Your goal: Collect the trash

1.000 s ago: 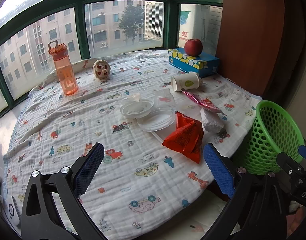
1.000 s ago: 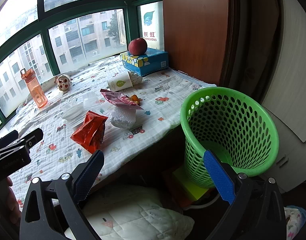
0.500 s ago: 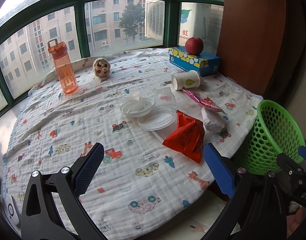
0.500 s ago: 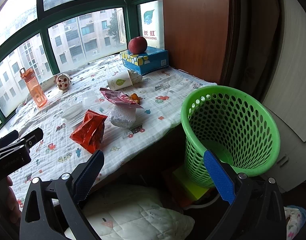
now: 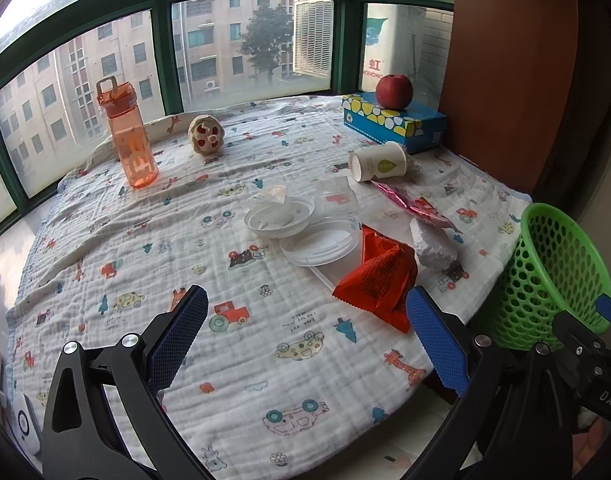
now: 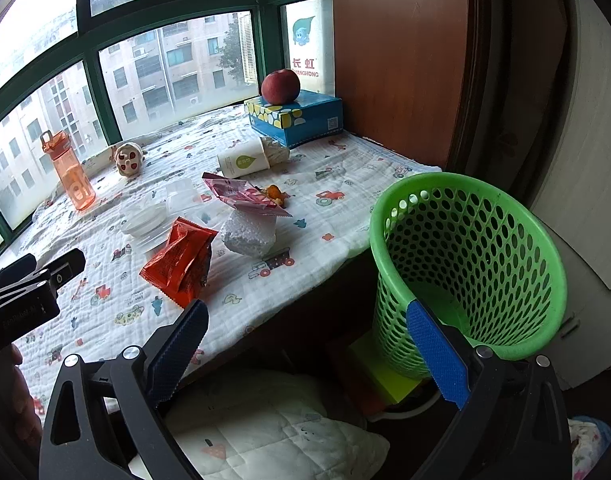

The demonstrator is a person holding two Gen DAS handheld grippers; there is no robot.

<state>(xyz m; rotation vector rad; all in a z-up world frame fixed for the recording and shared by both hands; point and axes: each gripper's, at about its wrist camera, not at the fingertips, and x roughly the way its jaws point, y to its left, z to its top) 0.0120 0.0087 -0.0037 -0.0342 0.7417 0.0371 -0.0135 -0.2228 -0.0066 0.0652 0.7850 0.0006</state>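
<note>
Both grippers hang wide and empty: left gripper [image 5: 305, 336] over bare cloth (plenty of room), right gripper [image 6: 307, 340] off the desk [image 6: 305, 276] edge, red wrapper [image 5: 379, 280] near it, green basket [image 6: 477, 264] alongside.

An apple [image 5: 394, 91] sits on the box [image 5: 393, 123] behind the wrapper [image 5: 379, 279]; the basket [image 5: 553, 276] stands right of the table [image 5: 105, 240].

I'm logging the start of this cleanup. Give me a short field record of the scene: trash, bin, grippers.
surface: patterned cloth by a window
trash on cloth: red wrapper, pink wrapper, white foam lump, tipped paper cup, clear plastic lids
bin: green basket, beside the cloth's edge, no trash visible inside
left hand-held gripper: open, empty
right hand-held gripper: open, empty
</note>
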